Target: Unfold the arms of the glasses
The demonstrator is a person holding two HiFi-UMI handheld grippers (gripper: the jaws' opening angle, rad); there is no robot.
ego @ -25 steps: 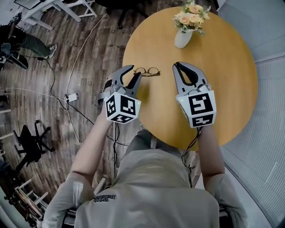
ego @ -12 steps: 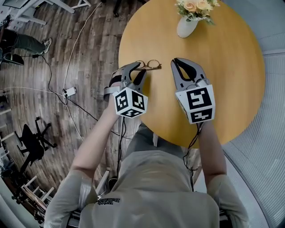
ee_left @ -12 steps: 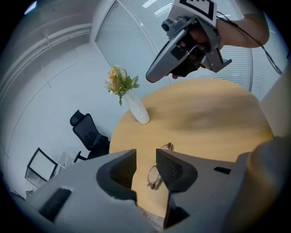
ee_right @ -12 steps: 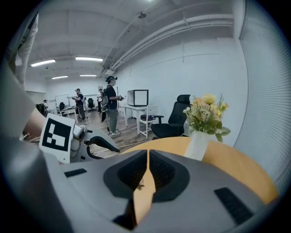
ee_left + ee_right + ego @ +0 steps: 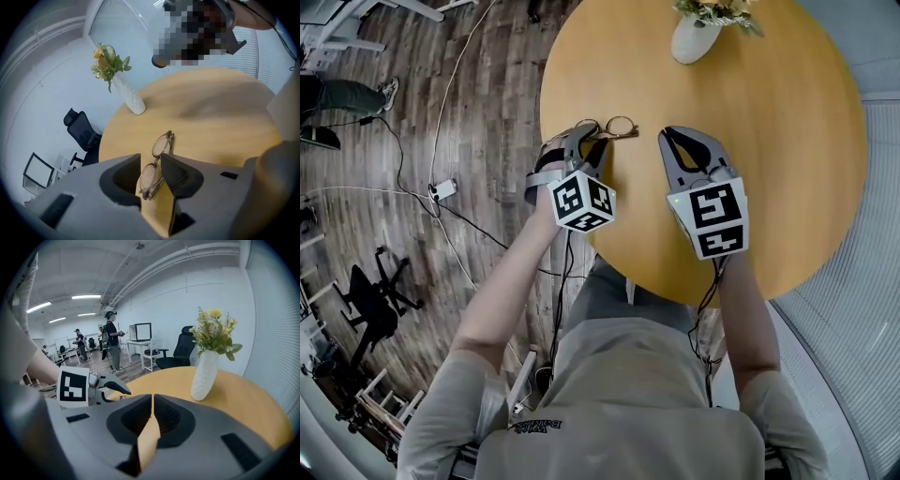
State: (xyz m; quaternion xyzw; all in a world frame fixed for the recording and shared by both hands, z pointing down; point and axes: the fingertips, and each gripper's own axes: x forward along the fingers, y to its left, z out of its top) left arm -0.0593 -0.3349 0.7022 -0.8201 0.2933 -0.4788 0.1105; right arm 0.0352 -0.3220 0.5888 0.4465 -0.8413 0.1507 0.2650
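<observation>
Left gripper view: my left gripper (image 5: pixel 150 160) has its jaws spread around the near lens of the folded glasses (image 5: pixel 161 144), which lie by the table (image 5: pixel 225 117) edge. The right gripper (image 5: pixel 153 401) is pressed together, empty. I'd pinch the frame lightly first, avoiding the lens.

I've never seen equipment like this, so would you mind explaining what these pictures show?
A person holds a hand-held gripper in each hand; there is no robot. One picture comes from a camera on the person's head, looking down; the other two come from cameras riding on the grippers. On the wooden table lie folded glasses and, farther off, a white vase of flowers. The left hand-held gripper has its jaws apart, the near lens between them. The right hand-held gripper is shut and empty.
</observation>
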